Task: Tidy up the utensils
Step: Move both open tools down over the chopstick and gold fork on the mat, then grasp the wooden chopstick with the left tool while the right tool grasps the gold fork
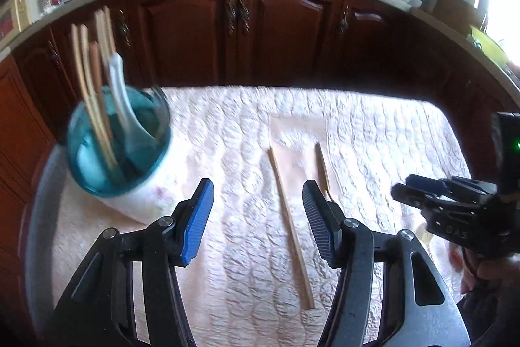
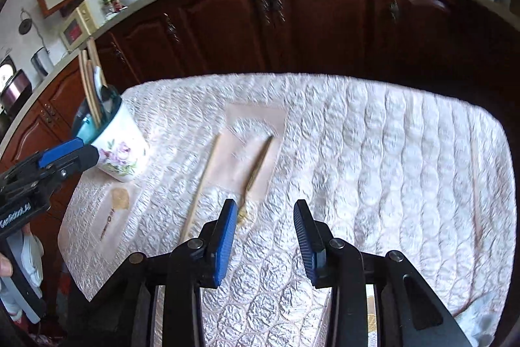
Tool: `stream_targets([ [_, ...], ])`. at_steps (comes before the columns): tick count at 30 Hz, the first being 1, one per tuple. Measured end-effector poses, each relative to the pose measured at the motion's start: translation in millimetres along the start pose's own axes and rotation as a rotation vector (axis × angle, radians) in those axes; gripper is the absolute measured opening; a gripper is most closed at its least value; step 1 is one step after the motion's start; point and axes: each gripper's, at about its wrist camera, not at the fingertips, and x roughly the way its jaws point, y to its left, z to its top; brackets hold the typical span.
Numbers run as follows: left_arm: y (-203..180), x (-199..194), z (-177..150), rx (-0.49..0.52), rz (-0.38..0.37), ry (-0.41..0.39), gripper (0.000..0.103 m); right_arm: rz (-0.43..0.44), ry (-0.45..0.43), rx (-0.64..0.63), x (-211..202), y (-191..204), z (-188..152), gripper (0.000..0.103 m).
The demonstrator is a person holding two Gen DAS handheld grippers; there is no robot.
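Both tools — left tool (image 1: 258,204), right tool (image 2: 265,225) — gape empty above chopstick (image 1: 291,228).

Glossy ceramic cup (image 2: 122,145), wooden chopstick (image 1: 291,230), brassy metal fork (image 2: 256,171), quilted shiny cloth (image 2: 373,158), polished wood cabinets (image 1: 276,31).

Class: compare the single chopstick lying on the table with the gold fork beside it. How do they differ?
The chopstick is pale wood, while the fork is gold metal. The chopstick is a plain straight stick; the fork ends in tines nearest the camera. The chopstick looks longer than the fork. Both lie flat on the quilted tablecloth, outside the cup.
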Motion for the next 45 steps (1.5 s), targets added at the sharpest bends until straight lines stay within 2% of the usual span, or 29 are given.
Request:
stream_targets([
  [5,-2,29,-5,-0.038,-0.008,0.073,0.056,0.057,0.063,0.058,37,-7,7,0.034],
  [10,-2,51,-3,-0.063,0.035,0.083,0.056,0.133,0.122,0.139,86,-9,39,0.034],
  [14,-3,67,1,-0.070,0.048,0.104,0.056,0.127,0.172,0.156,127,-7,63,0.033],
  [19,-4,89,5,-0.074,0.072,0.131,0.056,0.089,0.190,0.145,161,-9,79,0.020],
  [20,-4,94,7,-0.078,0.079,0.132,0.056,0.086,0.195,0.138,161,-9,81,0.012],
  [23,-8,112,15,-0.082,0.094,0.138,0.056,0.115,0.208,0.127,157,-13,82,0.009],
  [27,-14,138,27,-0.075,0.092,0.151,0.056,0.145,0.208,0.111,134,-22,64,0.009],
  [30,-17,163,34,-0.051,0.092,0.194,0.055,0.159,0.199,0.122,121,-30,53,0.009],
  [31,-17,171,36,-0.057,0.090,0.211,0.053,0.164,0.196,0.126,117,-33,50,0.009],
  [33,-16,184,38,-0.058,0.067,0.255,0.035,0.177,0.185,0.135,110,-36,47,0.009],
  [34,-16,186,38,-0.059,0.068,0.247,0.032,0.182,0.179,0.140,107,-38,47,0.009],
  [35,-16,185,39,-0.058,0.055,0.239,0.012,0.184,0.174,0.144,102,-41,46,0.009],
  [36,-15,182,40,-0.064,0.019,0.245,0.004,0.186,0.164,0.144,97,-40,46,0.009],
  [37,-12,176,40,-0.084,-0.027,0.248,0.004,0.187,0.152,0.140,91,-39,46,0.008],
  [42,-13,117,40,-0.037,-0.107,0.159,0.003,0.204,0.083,0.103,56,-27,48,0.006],
  [45,-10,83,38,-0.011,-0.112,0.105,0.003,0.203,0.028,0.076,33,-18,47,0.006],
])
